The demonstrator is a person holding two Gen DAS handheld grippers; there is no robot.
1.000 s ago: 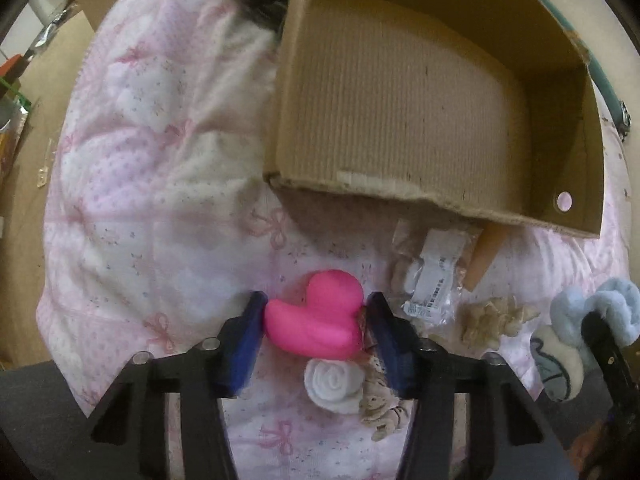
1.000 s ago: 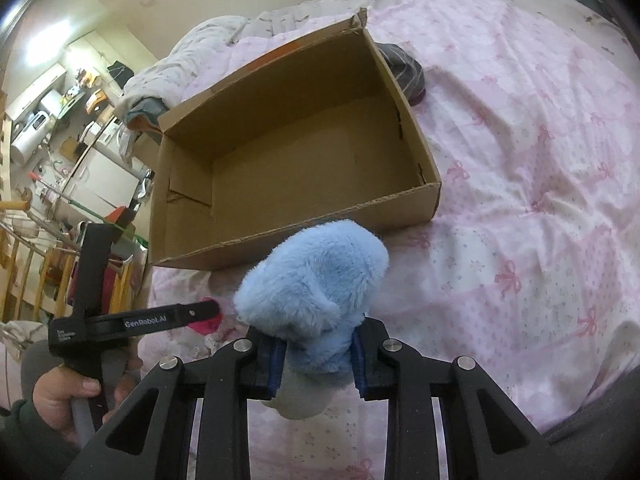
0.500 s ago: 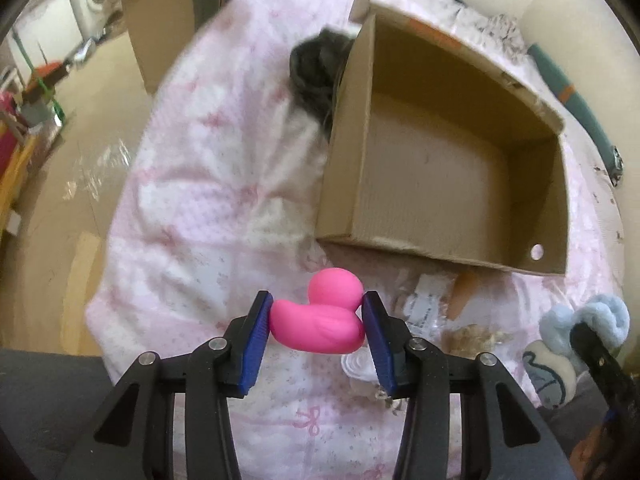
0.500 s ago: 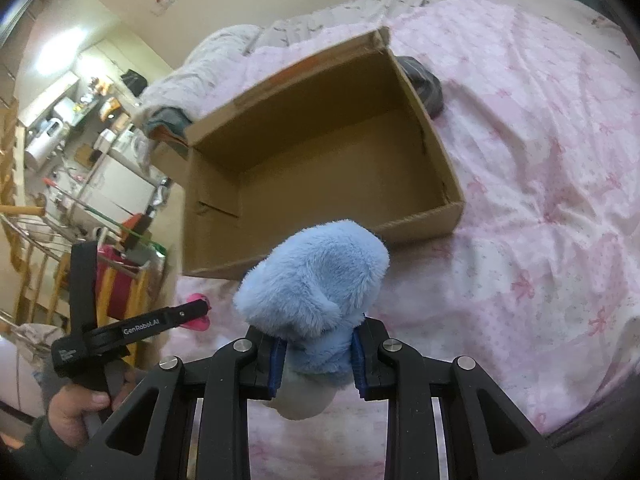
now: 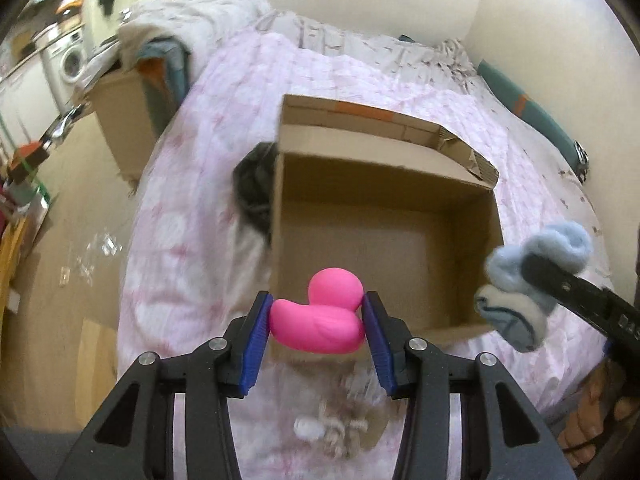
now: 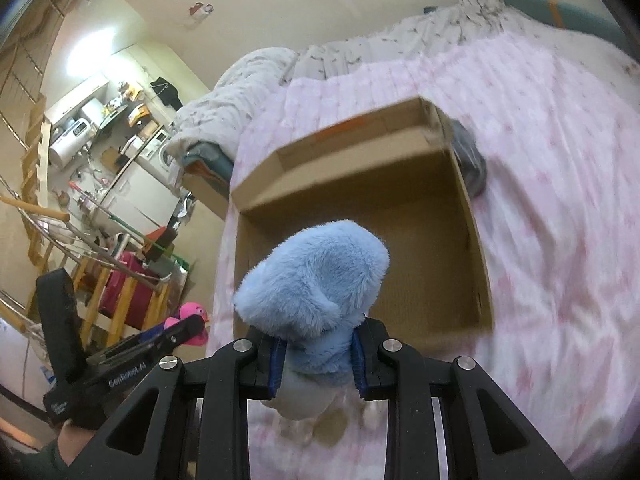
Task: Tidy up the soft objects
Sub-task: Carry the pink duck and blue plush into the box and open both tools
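On the pink bed (image 5: pixel 192 208), both hand-held grippers have risen, left (image 5: pixel 316 322) clamping the duck (image 5: pixel 320 320), right (image 6: pixel 316 354) the plush (image 6: pixel 316 280), box (image 5: pixel 384 240) at twelve o'clock, ready for dropping.

Both wrist views look down into cardboard box (image 5: pixel 384 240).

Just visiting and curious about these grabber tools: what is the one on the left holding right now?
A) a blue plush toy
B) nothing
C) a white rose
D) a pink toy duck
D: the left gripper has its blue pads pressed on either side of the pink toy duck, held above the near edge of the open cardboard box.
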